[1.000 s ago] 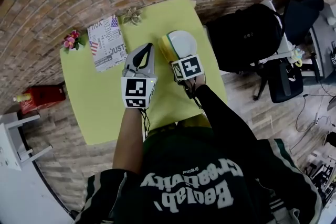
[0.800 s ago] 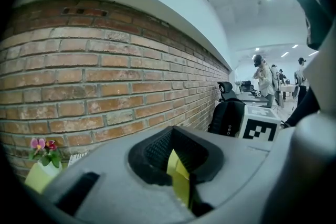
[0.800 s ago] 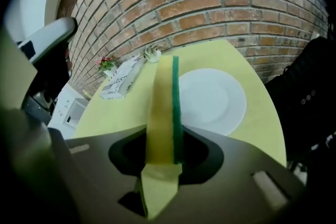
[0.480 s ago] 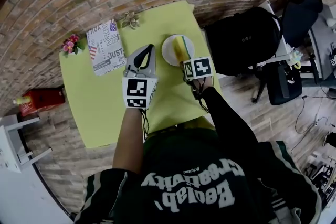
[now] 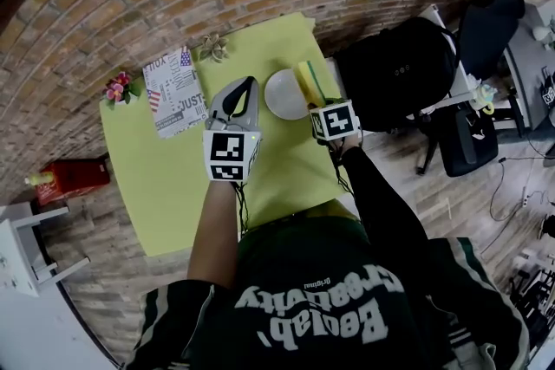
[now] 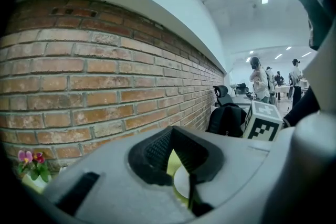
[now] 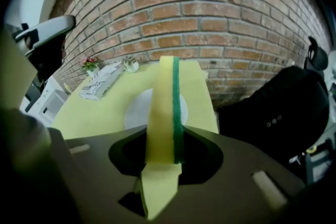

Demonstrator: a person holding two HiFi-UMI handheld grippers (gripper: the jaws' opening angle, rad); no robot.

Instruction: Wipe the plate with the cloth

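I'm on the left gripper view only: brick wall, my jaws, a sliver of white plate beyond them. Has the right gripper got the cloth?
Observer: Yes. The right gripper view shows the right gripper shut on the cloth, which is yellow with a green stripe.
Operator: Where is the cloth relative to the plate?
Observer: In the head view it overlaps the right edge of the plate. I cannot tell whether it touches.
Operator: And where does my left gripper sit?
Observer: The left gripper is above the table, with its tips just left of the plate, not over it.
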